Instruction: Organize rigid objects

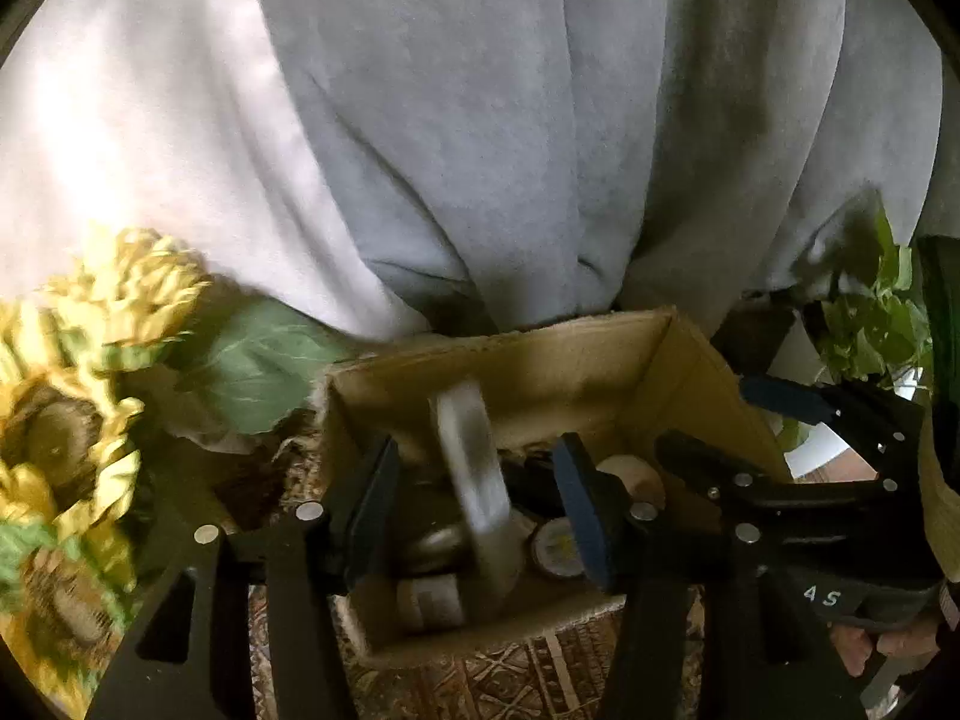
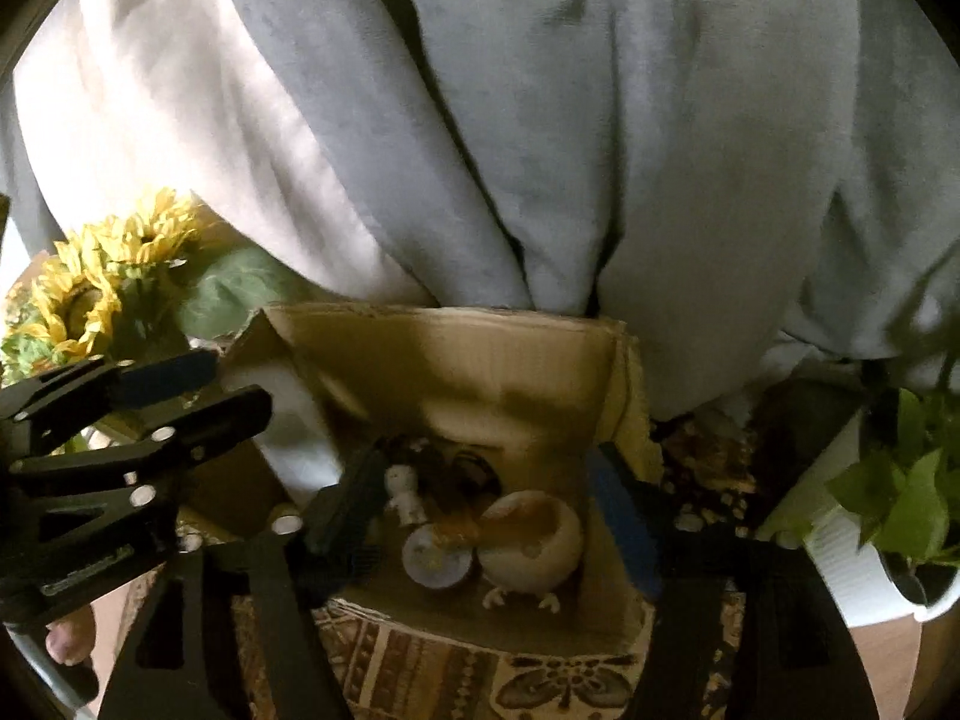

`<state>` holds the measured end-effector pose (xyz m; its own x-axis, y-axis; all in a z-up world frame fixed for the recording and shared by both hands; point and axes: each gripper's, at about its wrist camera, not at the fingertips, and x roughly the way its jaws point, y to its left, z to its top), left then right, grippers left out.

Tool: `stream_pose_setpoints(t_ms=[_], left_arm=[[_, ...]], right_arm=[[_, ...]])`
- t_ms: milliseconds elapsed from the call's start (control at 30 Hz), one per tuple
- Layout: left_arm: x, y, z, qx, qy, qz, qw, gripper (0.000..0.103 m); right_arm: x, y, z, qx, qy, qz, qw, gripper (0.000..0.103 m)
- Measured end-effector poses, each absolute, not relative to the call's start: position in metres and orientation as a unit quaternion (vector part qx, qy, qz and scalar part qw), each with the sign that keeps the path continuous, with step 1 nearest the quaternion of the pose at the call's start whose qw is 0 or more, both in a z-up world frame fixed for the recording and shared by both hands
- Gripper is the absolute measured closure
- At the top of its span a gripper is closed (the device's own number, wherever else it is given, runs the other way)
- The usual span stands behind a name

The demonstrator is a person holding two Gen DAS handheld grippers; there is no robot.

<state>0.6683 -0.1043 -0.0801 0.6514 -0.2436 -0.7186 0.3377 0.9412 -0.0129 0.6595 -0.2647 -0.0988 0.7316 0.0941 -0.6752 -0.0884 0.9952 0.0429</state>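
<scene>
An open cardboard box point(image 1: 576, 360) sits on a patterned cloth and also shows in the right wrist view point(image 2: 480, 348). Inside lie a cream egg-shaped holder point(image 2: 534, 540), a round tin point(image 2: 435, 558), a small white figurine point(image 2: 403, 495) and a jar point(image 1: 429, 603). My left gripper point(image 1: 480, 510) is open over the box, with a blurred flat grey object point(image 1: 474, 480) between its fingers, not touching either. My right gripper point(image 2: 486, 516) is open over the box, empty.
Artificial sunflowers point(image 1: 78, 408) stand left of the box. A potted green plant point(image 2: 900, 498) in a white pot stands at the right. The person's grey sweatshirt point(image 1: 480, 120) fills the background. A patterned cloth point(image 2: 420, 660) covers the table.
</scene>
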Motion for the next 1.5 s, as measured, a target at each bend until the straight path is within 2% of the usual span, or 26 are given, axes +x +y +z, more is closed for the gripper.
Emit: stream_pose_setpoints(t_ms=[133, 200, 267, 333, 400, 533, 767, 1500], left_arm=[[0.648, -0.100, -0.070, 0.052, 0.372, -0.141, 0.916, 0.043], [0.635, -0.097, -0.064, 0.050, 0.366, -0.127, 0.921, 0.034], [0.614, -0.092, -0.056, 0.048, 0.353, -0.111, 0.928, 0.031], [0.596, -0.087, -0.049, 0.046, 0.341, -0.100, 0.933, 0.024], [0.577, -0.082, -0.039, 0.044, 0.328, -0.088, 0.940, 0.012], [0.534, -0.072, -0.022, 0.033, 0.291, -0.065, 0.954, 0.001], [0.468, -0.063, -0.005, 0.039, 0.246, -0.024, 0.968, 0.000], [0.262, -0.004, 0.017, 0.048, 0.210, -0.052, 0.975, 0.000]], right_arm=[[0.646, -0.267, -0.094, 0.009, 0.352, 0.035, 0.935, 0.028], [0.634, -0.266, -0.089, 0.012, 0.346, 0.029, 0.938, 0.026], [0.621, -0.266, -0.083, 0.013, 0.340, 0.020, 0.940, 0.025], [0.605, -0.266, -0.076, 0.013, 0.329, 0.013, 0.944, 0.023], [0.583, -0.263, -0.066, 0.007, 0.311, 0.002, 0.950, 0.020], [0.541, -0.260, -0.048, -0.003, 0.271, -0.019, 0.962, 0.013], [0.469, -0.258, -0.027, -0.016, 0.216, -0.052, 0.975, 0.006], [0.256, -0.198, -0.031, 0.008, 0.190, -0.067, 0.980, 0.006]])
